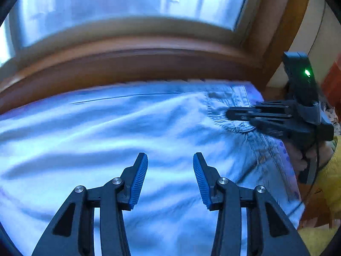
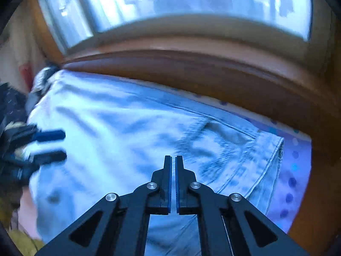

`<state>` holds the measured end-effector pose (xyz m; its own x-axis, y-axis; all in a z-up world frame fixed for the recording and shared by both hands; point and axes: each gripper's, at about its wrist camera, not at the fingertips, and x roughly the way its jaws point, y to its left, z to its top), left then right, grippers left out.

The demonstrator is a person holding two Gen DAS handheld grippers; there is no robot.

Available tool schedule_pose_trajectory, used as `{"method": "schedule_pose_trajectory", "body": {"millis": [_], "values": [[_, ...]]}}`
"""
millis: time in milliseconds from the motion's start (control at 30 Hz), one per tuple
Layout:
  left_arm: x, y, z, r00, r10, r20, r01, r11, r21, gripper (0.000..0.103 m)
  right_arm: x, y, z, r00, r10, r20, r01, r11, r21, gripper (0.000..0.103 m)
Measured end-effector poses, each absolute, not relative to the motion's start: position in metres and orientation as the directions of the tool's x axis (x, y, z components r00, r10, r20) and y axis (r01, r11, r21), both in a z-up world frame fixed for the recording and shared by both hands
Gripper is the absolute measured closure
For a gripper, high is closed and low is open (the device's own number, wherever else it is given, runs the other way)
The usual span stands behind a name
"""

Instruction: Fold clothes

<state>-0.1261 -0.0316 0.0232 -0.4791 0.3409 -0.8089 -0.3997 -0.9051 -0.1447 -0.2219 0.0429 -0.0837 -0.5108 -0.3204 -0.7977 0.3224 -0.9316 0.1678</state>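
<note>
- The left claw [image 1: 170,160] hangs released over the garment, its blue ribbed pads [image 1: 139,181] standing apart with nothing between them.
- The right claw [image 2: 173,162] is clenched, its pads nearly touching, with only a thin slit between them and no cloth caught there.
- In the left wrist view, the right claw [image 1: 229,114] reaches in from the right side, its tip over a puckered, seamed part of the fabric; a green light glows on its body.
- A hand [image 1: 298,157] with a yellow sleeve [image 1: 332,170] grips the handle of the right claw.
- The pale blue denim garment [image 2: 127,128] lies spread and wrinkled under both claws, covering most of a dotted purple sheet [image 2: 292,170].
- A brown wooden ledge [image 1: 127,61] runs along the garment's far edge, below a window [image 1: 127,4].
</note>
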Motion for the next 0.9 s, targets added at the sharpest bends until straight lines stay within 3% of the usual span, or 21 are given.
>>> {"method": "schedule_pose_trajectory", "body": {"millis": [67, 100, 167, 267, 400, 567, 600, 633, 667, 700, 733, 833, 900], "values": [[-0.113, -0.071, 0.031, -0.506, 0.306, -0.807, -0.354, -0.926, -0.129, 0.057, -0.197, 0.035, -0.065, -0.510, -0.359, -0.781, 0.382, -0.909, 0.168, 0.084], [-0.107, -0.087, 0.032, -0.511, 0.289, -0.809, -0.333, -0.935, -0.124, 0.057, -0.186, 0.027, -0.058, -0.503, -0.384, -0.774, 0.407, -0.895, 0.180, 0.067], [-0.089, -0.134, 0.035, -0.510, 0.262, -0.820, -0.289, -0.949, -0.123, 0.057, -0.170, -0.001, -0.055, -0.474, -0.443, -0.761, 0.447, -0.866, 0.226, 0.054], [-0.077, -0.169, 0.019, -0.490, 0.261, -0.832, -0.262, -0.954, -0.144, 0.057, -0.148, -0.049, -0.049, -0.413, -0.525, -0.744, 0.503, -0.812, 0.295, 0.054], [-0.081, -0.191, -0.005, -0.448, 0.274, -0.851, -0.295, -0.944, -0.148, 0.057, -0.130, -0.109, -0.041, -0.377, -0.488, -0.787, 0.533, -0.810, 0.246, 0.055], [-0.091, -0.210, -0.020, -0.421, 0.305, -0.854, -0.371, -0.917, -0.144, 0.057, -0.135, -0.146, -0.075, -0.374, -0.288, -0.882, 0.467, -0.880, 0.089, 0.055], [-0.093, -0.212, -0.023, -0.416, 0.307, -0.856, -0.390, -0.911, -0.137, 0.057, -0.141, -0.151, -0.083, -0.373, -0.257, -0.892, 0.443, -0.894, 0.072, 0.062], [-0.095, -0.214, -0.024, -0.411, 0.309, -0.858, -0.408, -0.904, -0.130, 0.057, -0.146, -0.154, -0.089, -0.376, -0.243, -0.894, 0.422, -0.904, 0.069, 0.062], [-0.097, -0.217, -0.024, -0.407, 0.308, -0.860, -0.427, -0.896, -0.119, 0.057, -0.150, -0.157, -0.093, -0.376, -0.240, -0.895, 0.411, -0.909, 0.071, 0.080], [-0.098, -0.221, -0.023, -0.405, 0.308, -0.861, -0.445, -0.889, -0.108, 0.057, -0.151, -0.159, -0.093, -0.368, -0.258, -0.893, 0.415, -0.905, 0.090, 0.095], [-0.099, -0.225, -0.022, -0.403, 0.308, -0.862, -0.462, -0.881, -0.098, 0.057, -0.149, -0.159, -0.089, -0.361, -0.296, -0.884, 0.430, -0.894, 0.124, 0.099], [-0.101, -0.228, -0.023, -0.399, 0.321, -0.859, -0.511, -0.856, -0.083, 0.057, -0.133, -0.157, -0.068, -0.361, -0.439, -0.823, 0.520, -0.827, 0.214, 0.099], [-0.100, -0.233, -0.021, -0.397, 0.327, -0.857, -0.548, -0.834, -0.065, 0.057, -0.120, -0.159, -0.063, -0.327, -0.461, -0.825, 0.592, -0.780, 0.202, 0.099]]}}
